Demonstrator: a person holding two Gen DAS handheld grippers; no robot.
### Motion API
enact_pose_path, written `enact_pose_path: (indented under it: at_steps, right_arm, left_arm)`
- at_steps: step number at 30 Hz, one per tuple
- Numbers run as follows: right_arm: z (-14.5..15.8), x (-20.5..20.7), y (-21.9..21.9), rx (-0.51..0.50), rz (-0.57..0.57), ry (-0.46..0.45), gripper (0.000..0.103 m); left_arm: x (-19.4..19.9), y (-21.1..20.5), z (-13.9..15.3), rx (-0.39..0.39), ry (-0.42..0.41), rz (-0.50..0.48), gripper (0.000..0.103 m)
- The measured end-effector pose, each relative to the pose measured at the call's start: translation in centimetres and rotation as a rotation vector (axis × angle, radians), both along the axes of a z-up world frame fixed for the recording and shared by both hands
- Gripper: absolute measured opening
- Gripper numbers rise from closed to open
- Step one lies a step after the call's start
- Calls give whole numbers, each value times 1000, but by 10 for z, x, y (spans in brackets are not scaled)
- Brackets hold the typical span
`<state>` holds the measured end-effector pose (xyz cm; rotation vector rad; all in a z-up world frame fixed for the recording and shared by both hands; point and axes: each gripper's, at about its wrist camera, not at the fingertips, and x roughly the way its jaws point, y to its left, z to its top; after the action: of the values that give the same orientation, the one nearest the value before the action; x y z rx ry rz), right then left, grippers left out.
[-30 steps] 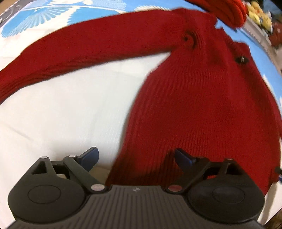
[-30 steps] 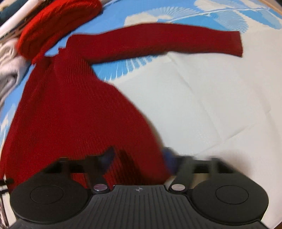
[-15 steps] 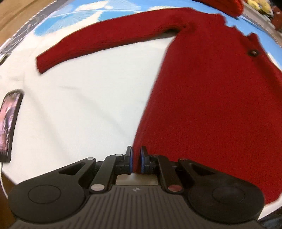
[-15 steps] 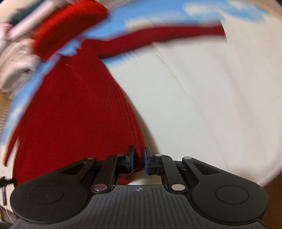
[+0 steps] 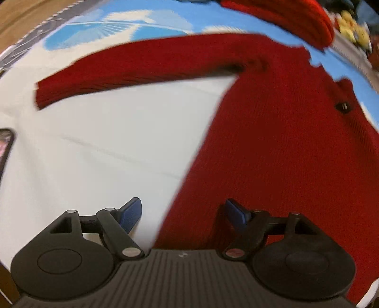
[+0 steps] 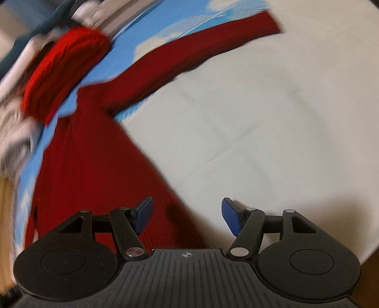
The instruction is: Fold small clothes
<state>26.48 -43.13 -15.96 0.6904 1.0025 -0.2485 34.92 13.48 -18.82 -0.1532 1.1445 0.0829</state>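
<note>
A dark red knit sweater [image 5: 279, 147] lies flat on the white and blue cloth, one sleeve [image 5: 142, 64] stretched out to the left. My left gripper [image 5: 183, 213] hovers over its lower left side edge, jaws opening, blue pads clear of the knit. In the right wrist view the same sweater [image 6: 90, 165] fills the left, its other sleeve [image 6: 201, 49] reaching up to the right. My right gripper [image 6: 187, 215] hangs over the lower right side edge, jaws opening, nothing pressed between the pads.
A folded bright red knit [image 5: 284, 16] [image 6: 61, 71] lies beyond the collar. A phone [image 5: 4, 147] rests at the far left. White and grey clothes [image 6: 14, 132] are piled at the left of the right wrist view. The table edge [image 6: 369, 267] shows at lower right.
Both grippers shut at the sweater's lower side edges half a second ago and now stand apart again. Both views shifted, the right one rolling; the sweater lies spread flat.
</note>
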Motion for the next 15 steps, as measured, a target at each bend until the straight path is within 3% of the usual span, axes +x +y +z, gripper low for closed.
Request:
enact_pose_path:
  at_steps: [3, 6, 7, 8, 10, 11, 12, 15]
  right_arm:
    - [-7, 18, 20, -76, 109, 54, 78]
    - [-8, 22, 43, -182, 226, 73, 81]
    - [-10, 32, 48, -203, 260, 79, 74]
    - [-11, 30, 54, -226, 285, 78, 68]
    - [-12, 32, 60, -255, 336, 55, 40]
    - [-11, 29, 64, -263, 350, 46, 35]
    - [-11, 27, 64, -270, 367, 38, 23]
    - [-7, 19, 60, -265, 386, 8, 19]
  left_arm:
    - [7, -29, -14, 14, 22, -70, 82]
    - [6, -48, -19, 97, 8, -108, 78]
    - [5, -49, -18, 95, 1, -108, 64]
    - [3, -48, -17, 95, -11, -105, 31]
    - [-3, -47, -13, 68, -29, -96, 25]
    - [-7, -47, -12, 77, -43, -82, 24]
    - [-13, -49, -11, 95, -54, -86, 24]
    - [-35, -56, -3, 156, -95, -118, 24]
